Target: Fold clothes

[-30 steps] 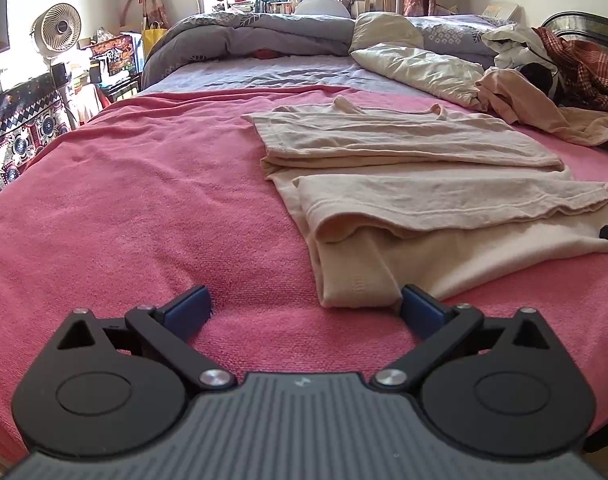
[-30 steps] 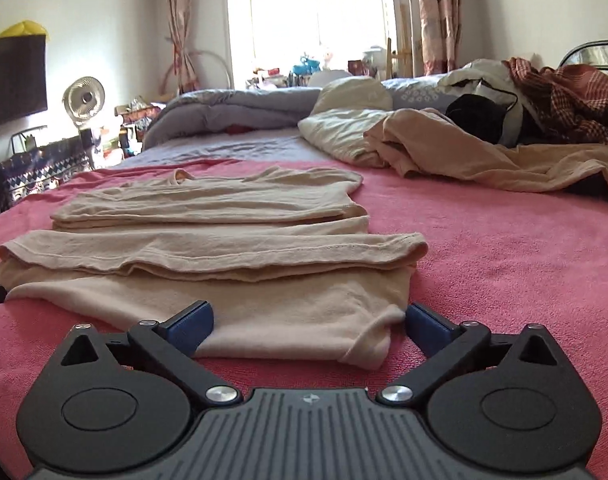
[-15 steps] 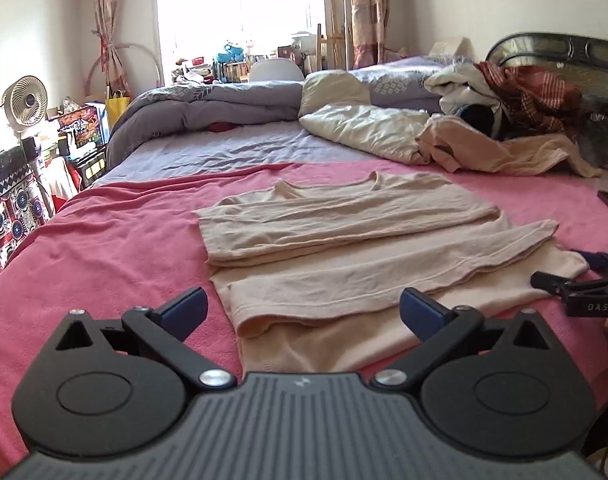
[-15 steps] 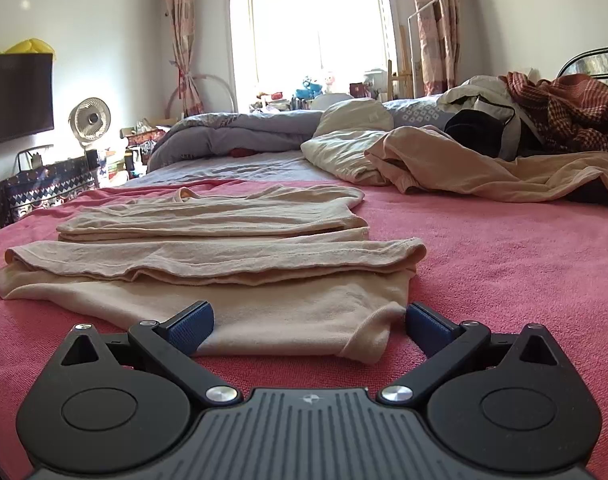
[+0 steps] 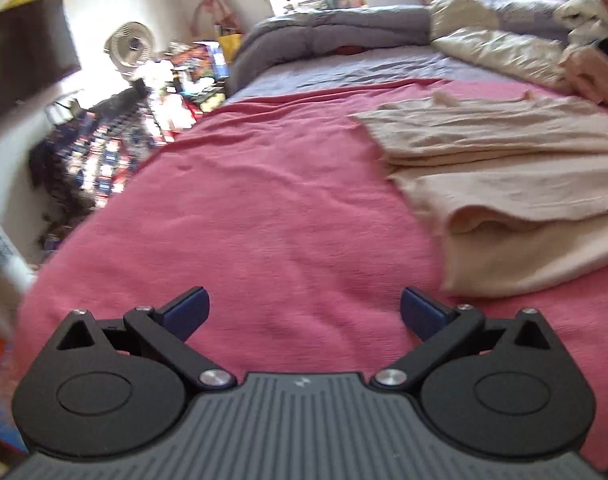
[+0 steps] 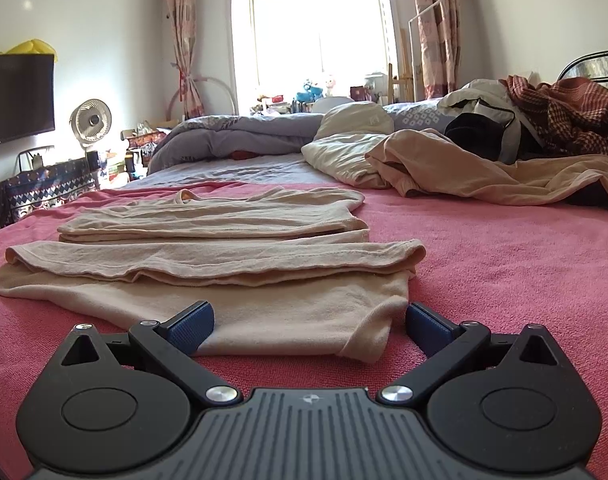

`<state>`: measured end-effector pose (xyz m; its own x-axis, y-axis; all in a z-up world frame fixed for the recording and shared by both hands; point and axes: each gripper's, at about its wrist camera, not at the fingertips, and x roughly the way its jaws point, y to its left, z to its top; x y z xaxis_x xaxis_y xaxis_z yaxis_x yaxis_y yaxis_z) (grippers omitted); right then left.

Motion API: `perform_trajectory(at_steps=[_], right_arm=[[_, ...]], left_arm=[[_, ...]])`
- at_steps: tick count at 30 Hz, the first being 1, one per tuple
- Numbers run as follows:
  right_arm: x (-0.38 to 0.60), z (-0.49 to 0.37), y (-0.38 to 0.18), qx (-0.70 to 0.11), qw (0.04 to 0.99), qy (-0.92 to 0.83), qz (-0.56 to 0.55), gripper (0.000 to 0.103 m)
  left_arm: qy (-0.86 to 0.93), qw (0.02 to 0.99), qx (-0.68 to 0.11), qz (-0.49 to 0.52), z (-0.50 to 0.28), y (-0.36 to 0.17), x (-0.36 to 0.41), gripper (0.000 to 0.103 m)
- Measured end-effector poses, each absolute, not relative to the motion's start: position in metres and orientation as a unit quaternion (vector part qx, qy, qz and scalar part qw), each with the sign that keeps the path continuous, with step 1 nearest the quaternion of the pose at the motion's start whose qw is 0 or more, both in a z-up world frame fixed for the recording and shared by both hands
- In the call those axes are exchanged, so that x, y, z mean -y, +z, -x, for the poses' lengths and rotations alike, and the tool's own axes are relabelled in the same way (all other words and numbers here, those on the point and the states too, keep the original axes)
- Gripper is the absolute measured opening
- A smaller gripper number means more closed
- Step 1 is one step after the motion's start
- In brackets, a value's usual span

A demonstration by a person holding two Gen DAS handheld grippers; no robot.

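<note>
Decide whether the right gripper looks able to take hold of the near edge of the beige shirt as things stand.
Probably yes. The right gripper is open, and the near edge of the beige shirt lies flat on the pink blanket just ahead of its fingertips, with nothing lying between them.

Both wrist views sit low over the pink-blanketed bed (image 5: 263, 200), facing the far window (image 6: 320, 32) — the left angled leftward, the right nearer the folded beige knit top (image 6: 223, 256), which both share.

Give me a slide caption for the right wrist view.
Open right claw poised at the near hem of a partly folded beige shirt on a pink blanket.
</note>
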<state>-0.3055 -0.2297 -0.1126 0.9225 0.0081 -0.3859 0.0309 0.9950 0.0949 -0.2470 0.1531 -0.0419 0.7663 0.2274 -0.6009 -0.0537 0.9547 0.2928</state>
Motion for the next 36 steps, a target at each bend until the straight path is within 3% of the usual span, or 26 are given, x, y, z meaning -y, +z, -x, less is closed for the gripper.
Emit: perform_trajectory(at_steps=[11, 17, 22, 28, 31, 36], right_arm=[[0.228, 0.305, -0.113, -0.198, 0.979, -0.008, -0.048, 0.103], [0.225, 0.298, -0.103, -0.231, 0.972, -0.014, -0.042, 0.103], [0.222, 0.295, -0.074, -0.243, 0.969, -0.02, 0.038, 0.103], [0.211, 0.278, -0.065, -0.254, 0.959, 0.021, 0.127, 0.099], [0.205, 0.267, -0.064, -0.266, 0.949, 0.048, 0.16, 0.084], [0.195, 0.248, -0.062, -0.286, 0.929, 0.092, 0.216, 0.084]], left_arm=[[-0.092, 0.906, -0.262, -0.32, 0.246, -0.044, -0.074, 0.103], [-0.096, 0.88, -0.213, -0.414, 0.23, -0.056, -0.049, 0.103], [-0.097, 0.864, -0.198, -0.453, 0.216, -0.063, -0.049, 0.103], [-0.122, 0.854, -0.18, -0.472, 0.214, -0.071, -0.044, 0.103], [-0.129, 0.87, -0.196, -0.434, 0.207, -0.068, -0.049, 0.102], [-0.148, 0.89, -0.218, -0.372, 0.198, -0.061, -0.06, 0.101]])
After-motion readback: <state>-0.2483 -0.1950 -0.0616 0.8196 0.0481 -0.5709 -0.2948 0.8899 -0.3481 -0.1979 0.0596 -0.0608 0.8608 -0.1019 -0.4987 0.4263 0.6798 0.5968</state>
